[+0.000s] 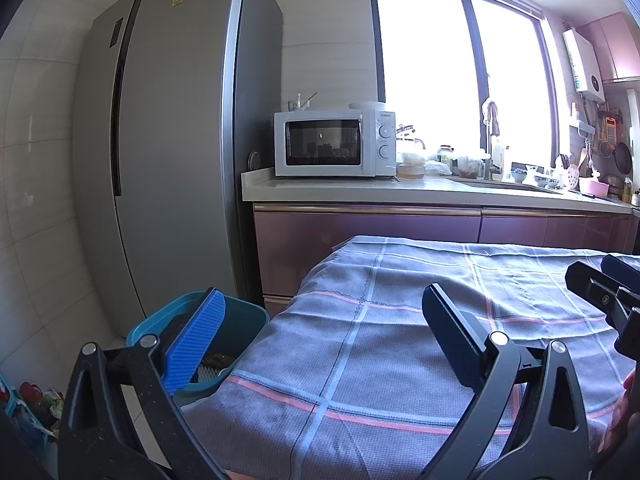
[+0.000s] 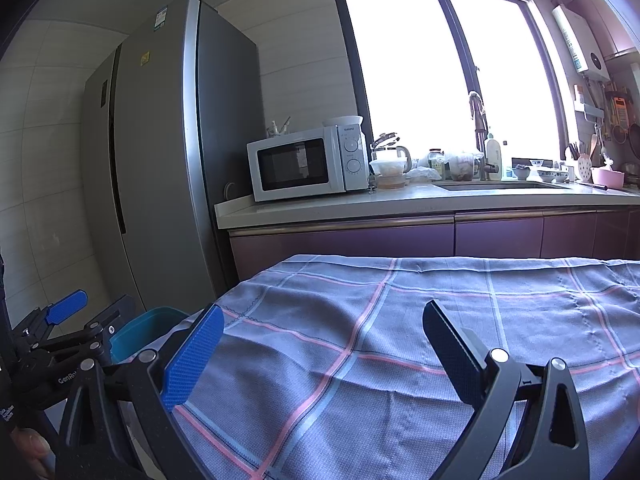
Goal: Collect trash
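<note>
A teal bin (image 1: pixel 240 334) with dark scraps inside stands on the floor at the table's left edge, beside the fridge (image 1: pixel 172 140). Both the left gripper (image 1: pixel 320 340) and right gripper (image 2: pixel 324 354) hover wide open and empty over the checked tablecloth (image 2: pixel 400 320).

Both fisheye cameras are sitting low behind their own tongs, looking forward and nearly level across the cloth-covered table (image 1: pixel 400 320) toward the kitchen wall. The left wrist view is facing the table's left corner, taking in the teal bin (image 1: pixel 236 320) beside it and the fridge (image 1: pixel 172 140) close by. The right wrist view is looking from further right, over more cloth. Both are sharing the microwave (image 2: pixel 304 164), the window (image 2: pixel 440 72), and the cloth, and each is catching the other's tongs at its edge.
</note>
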